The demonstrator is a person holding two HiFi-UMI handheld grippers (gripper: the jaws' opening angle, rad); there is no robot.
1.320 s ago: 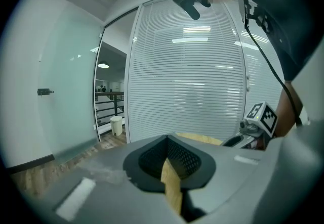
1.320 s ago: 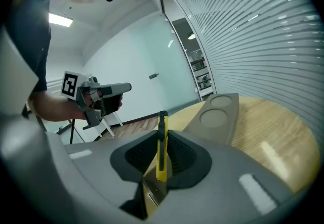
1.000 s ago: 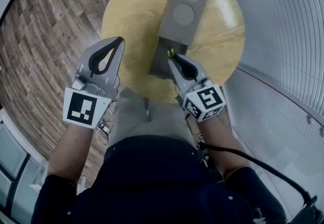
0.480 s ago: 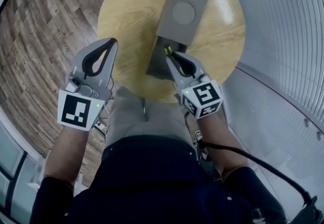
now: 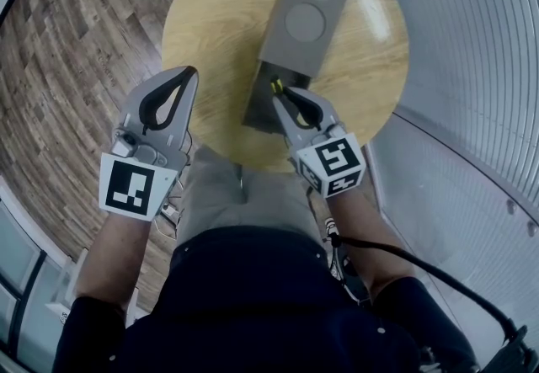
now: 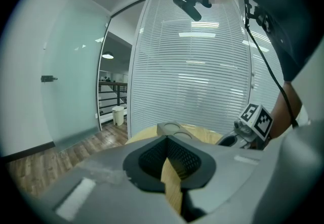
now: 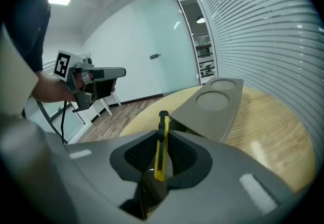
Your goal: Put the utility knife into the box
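Observation:
A long grey box [image 5: 303,9] lies on the round wooden table [image 5: 210,18]. Its lid has two round recesses and its near end [image 5: 263,106] stands open. My right gripper [image 5: 282,93] hovers over that open end with the yellow utility knife [image 5: 274,86] upright between its jaws. The jaws are opening, but the pads still touch the knife [image 7: 162,122]. The box [image 7: 212,106] sits just beyond it in the right gripper view. My left gripper [image 5: 188,72] hangs over the table's left part, shut and empty.
Wood-plank floor [image 5: 76,43] surrounds the table on the left. A curved wall of white blinds [image 5: 472,43] runs close on the right. A cable [image 5: 404,258] trails from the right arm. The table edge is just under both grippers.
Both grippers, the knife and the box keep nearly the same places. Only the head view has shifted slightly.

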